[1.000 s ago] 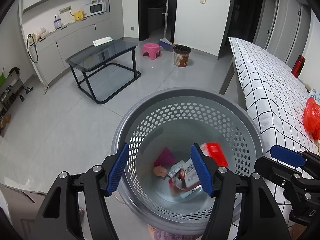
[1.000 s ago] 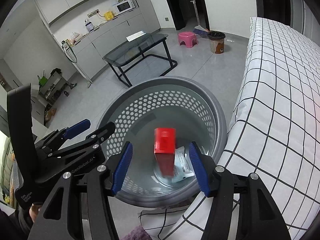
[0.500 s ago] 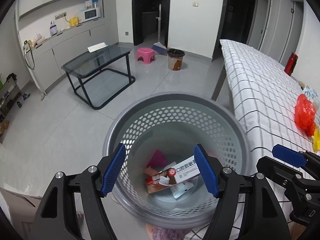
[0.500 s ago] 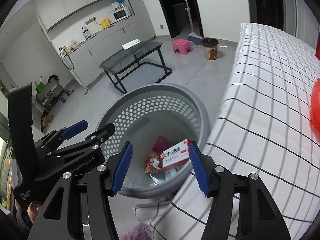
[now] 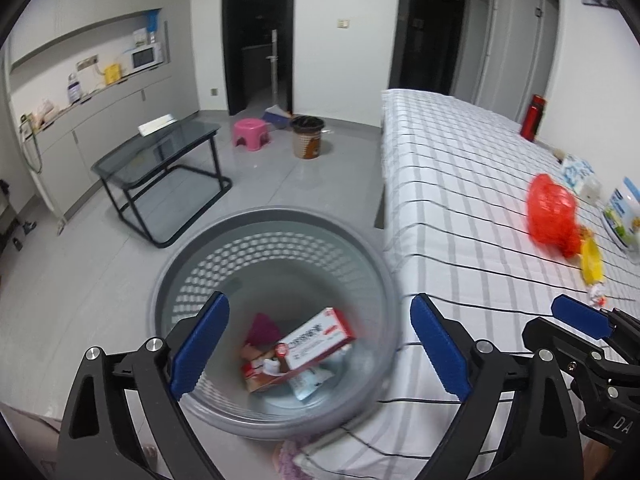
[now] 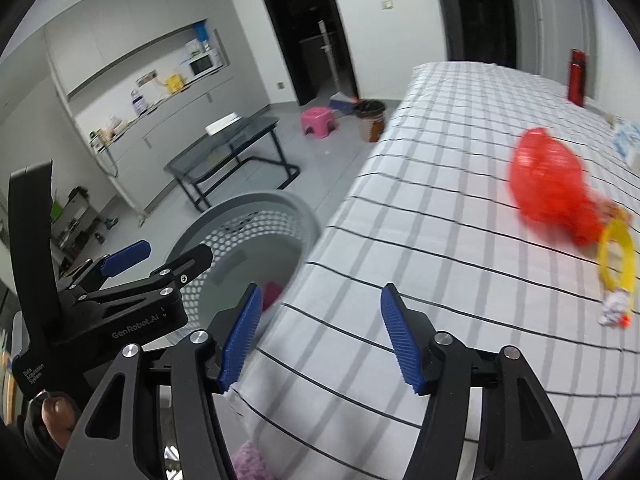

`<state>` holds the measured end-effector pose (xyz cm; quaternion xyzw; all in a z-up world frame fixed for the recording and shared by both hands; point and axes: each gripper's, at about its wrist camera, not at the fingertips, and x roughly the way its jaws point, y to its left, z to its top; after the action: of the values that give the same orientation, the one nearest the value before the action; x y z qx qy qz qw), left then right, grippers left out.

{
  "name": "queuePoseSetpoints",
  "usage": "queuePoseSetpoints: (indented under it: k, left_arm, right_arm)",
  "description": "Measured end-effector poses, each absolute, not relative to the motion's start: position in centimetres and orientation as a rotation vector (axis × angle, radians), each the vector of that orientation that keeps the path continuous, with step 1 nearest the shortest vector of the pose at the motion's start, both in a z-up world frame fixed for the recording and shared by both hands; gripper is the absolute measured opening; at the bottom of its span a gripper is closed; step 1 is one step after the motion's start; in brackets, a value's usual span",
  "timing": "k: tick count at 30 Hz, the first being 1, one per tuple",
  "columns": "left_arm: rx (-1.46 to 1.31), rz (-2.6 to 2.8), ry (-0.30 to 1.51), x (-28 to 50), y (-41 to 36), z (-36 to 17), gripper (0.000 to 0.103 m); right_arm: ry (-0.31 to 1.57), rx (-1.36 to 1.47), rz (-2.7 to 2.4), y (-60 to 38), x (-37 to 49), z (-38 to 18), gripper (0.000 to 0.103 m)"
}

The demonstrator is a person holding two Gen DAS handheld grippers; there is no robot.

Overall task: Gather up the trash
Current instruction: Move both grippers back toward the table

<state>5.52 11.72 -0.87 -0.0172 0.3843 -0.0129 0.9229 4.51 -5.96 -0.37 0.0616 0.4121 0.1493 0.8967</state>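
Note:
A grey perforated basket (image 5: 276, 224) stands on the floor beside the bed; it also shows in the right wrist view (image 6: 256, 216). In it lie a red-and-white box (image 5: 316, 340), a pink scrap (image 5: 262, 326) and other wrappers. My left gripper (image 5: 318, 346) is open and empty above the basket. My right gripper (image 6: 320, 338) is open and empty over the bed's checked sheet (image 6: 440, 208). On the bed lie a red plastic bag (image 6: 548, 180), a yellow wrapper (image 6: 616, 260) and a crumpled white scrap (image 6: 614, 306).
More packets (image 5: 622, 216) lie past the red bag (image 5: 550, 210). A red bottle (image 5: 532, 116) stands behind the bed. A glass table (image 5: 160, 152), a pink stool (image 5: 250, 132) and a brown bin (image 5: 306, 136) stand on the floor.
The red-and-white box fell into the basket and settled there. Both grippers have swung right and up, from over the basket toward the bed; the red bag has come into view.

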Motion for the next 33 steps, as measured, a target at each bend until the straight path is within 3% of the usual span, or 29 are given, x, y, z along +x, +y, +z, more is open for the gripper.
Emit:
queuePoseSetpoints:
  k: [16,23,33]
  left_arm:
    - [0.033,-0.247,0.757,5.2,-1.9,0.6,0.095]
    - [0.062,-0.312,0.761,6.1,-7.7,0.2,0.095]
    - [0.079,-0.341,0.812,7.9,-12.7,-1.8,0.096]
  right_arm:
    - [0.814,0.255,-0.074,-24.1,-1.7,-0.7,0.063]
    - [0.846,0.294,-0.181,-31.1,-1.2,-2.1,0.063]
    - [0.898,0.296,-0.183,-33.8,2.4,-4.1,0.063]
